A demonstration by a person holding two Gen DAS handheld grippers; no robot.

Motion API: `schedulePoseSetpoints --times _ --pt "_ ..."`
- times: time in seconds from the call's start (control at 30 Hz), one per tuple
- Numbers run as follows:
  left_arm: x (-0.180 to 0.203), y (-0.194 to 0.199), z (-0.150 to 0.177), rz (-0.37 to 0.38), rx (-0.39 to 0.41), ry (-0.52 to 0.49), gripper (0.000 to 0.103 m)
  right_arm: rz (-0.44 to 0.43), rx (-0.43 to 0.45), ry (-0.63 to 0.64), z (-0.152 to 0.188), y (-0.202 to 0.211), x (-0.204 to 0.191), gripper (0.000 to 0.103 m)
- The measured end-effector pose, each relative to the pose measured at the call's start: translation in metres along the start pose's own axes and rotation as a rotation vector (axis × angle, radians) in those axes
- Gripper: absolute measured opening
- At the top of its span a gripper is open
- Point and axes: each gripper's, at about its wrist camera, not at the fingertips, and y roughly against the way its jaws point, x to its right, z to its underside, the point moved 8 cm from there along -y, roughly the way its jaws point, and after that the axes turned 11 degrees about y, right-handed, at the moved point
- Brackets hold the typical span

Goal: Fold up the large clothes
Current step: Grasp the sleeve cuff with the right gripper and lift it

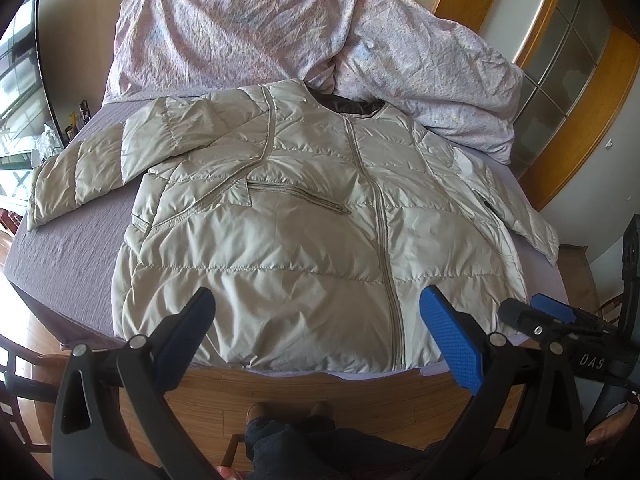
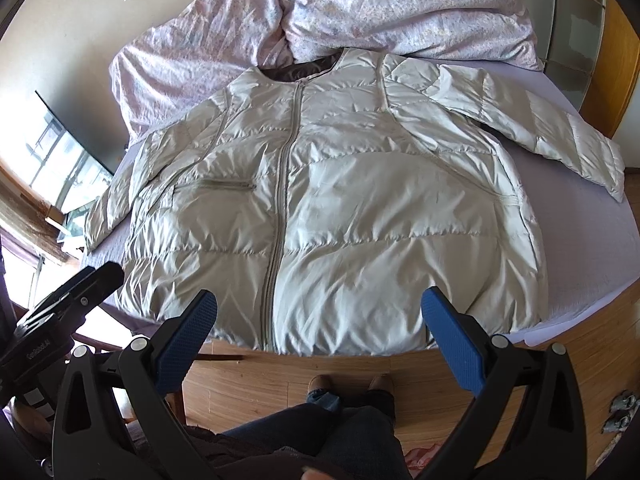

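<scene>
A pale beige quilted puffer jacket [image 1: 288, 220] [image 2: 340, 208] lies flat and zipped, front up, on a bed, hem toward me and both sleeves spread outward. My left gripper [image 1: 318, 304] hovers open above the hem near the zipper, nothing between its blue pads. My right gripper [image 2: 320, 308] is also open, held over the hem just right of the zipper. In the left wrist view the right gripper [image 1: 536, 314] shows at the right edge; in the right wrist view the left gripper [image 2: 80, 284] shows at the left edge.
The bed has a lilac sheet [image 1: 72, 240] [image 2: 592, 248]. A crumpled floral duvet [image 1: 280, 40] [image 2: 360, 8] lies heaped behind the jacket's collar. A person's legs and shoes [image 1: 288, 420] [image 2: 344, 400] stand on the wooden floor below. Windows [image 2: 60, 160] sit left, a wooden-framed door [image 1: 568, 80] right.
</scene>
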Motion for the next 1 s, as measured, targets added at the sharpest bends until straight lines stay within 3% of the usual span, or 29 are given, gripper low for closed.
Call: schedulePoseSetpoints --times 0.2,0.37,0.5,0.63,0.83,1.0 --pt "-0.006 -0.026 -0.015 -0.057 0.001 -0.001 0.101 0.037 0.017 -0.11 -0.017 -0.011 0.05 0.102" --pt "-0.004 -0.04 -0.027 -0.078 -0.005 0.003 0.101 0.087 0.005 -0.277 -0.03 -0.026 0.136 0.102" --pt "-0.001 -0.053 -0.037 -0.091 -0.016 0.019 0.101 0.151 0.008 -0.411 -0.038 -0.029 0.217 0.088" --pt "0.005 -0.065 -0.045 -0.099 -0.029 0.035 0.101 0.268 -0.001 -0.532 -0.041 -0.026 0.307 0.076" --pt "0.012 -0.078 -0.046 -0.108 -0.052 0.054 0.101 0.436 -0.046 -0.702 -0.018 -0.012 0.425 0.07" --pt "0.017 -0.082 -0.044 -0.145 -0.047 0.054 0.101 0.418 -0.07 -0.842 0.009 -0.014 0.475 0.063"
